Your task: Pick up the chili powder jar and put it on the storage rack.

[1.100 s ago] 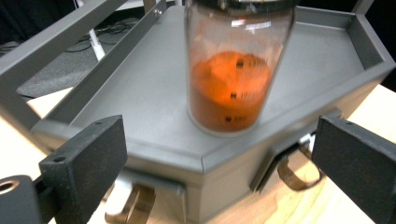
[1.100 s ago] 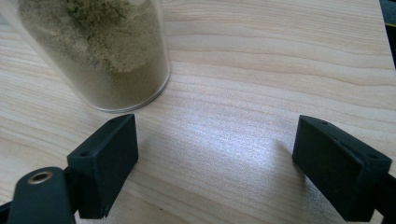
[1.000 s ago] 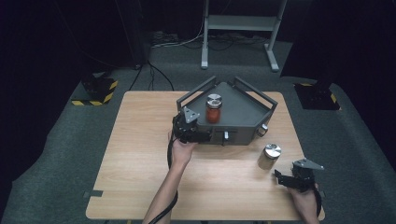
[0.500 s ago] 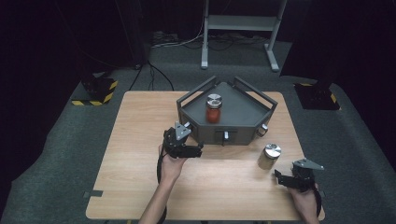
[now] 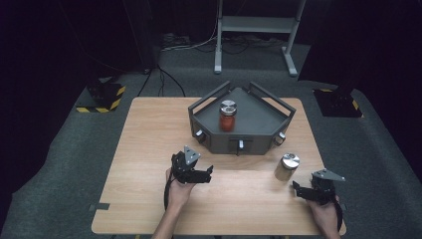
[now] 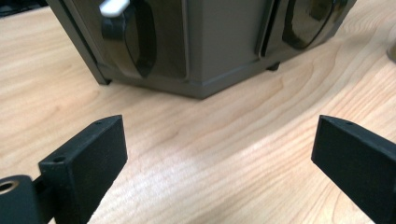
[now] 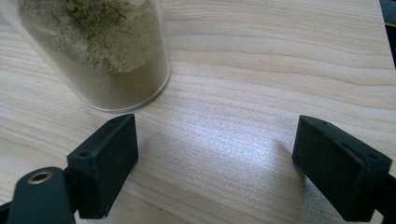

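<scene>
Gaping empty, both grippers' fingers (image 6: 88, 158) leave bare table (image 5: 149, 129) before the rack (image 5: 239, 137).

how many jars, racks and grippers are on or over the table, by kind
jars: 2, a red one in the rack and a tan one on the table
racks: 1
grippers: 2, left and right
total: 5

A red jar (image 5: 228, 117) stands in the grey tray (image 5: 259, 119) (silver-lidded), on the table (image 5: 149, 134).
</scene>
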Action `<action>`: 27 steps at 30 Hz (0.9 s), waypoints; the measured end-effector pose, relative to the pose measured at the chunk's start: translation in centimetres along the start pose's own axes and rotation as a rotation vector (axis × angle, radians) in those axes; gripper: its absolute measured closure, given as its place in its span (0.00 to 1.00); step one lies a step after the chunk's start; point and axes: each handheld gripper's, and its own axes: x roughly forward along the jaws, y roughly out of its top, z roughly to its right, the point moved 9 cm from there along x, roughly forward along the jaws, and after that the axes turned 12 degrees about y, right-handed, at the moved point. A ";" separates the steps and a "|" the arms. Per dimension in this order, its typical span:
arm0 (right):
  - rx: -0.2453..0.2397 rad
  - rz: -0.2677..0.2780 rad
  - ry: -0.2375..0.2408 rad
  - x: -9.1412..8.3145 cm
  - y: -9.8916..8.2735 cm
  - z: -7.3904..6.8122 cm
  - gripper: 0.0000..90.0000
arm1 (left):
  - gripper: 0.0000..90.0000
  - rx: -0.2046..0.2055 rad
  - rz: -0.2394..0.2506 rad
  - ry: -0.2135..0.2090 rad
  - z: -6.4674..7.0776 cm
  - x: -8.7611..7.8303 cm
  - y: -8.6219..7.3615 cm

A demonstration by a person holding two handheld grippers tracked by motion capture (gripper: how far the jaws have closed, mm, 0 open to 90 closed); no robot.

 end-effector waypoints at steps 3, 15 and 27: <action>0.000 0.000 0.000 0.0 0.0 0.0 0.16 | 0.04 0.007 -0.014 0.003 0.2 0.3 -0.7; 0.000 0.000 0.000 0.0 0.0 0.0 0.16 | 0.04 0.077 -0.068 -0.011 1.2 1.3 -2.1; 0.000 0.000 0.000 0.0 0.0 0.0 0.16 | 0.04 0.070 -0.112 -0.005 1.0 2.4 -3.2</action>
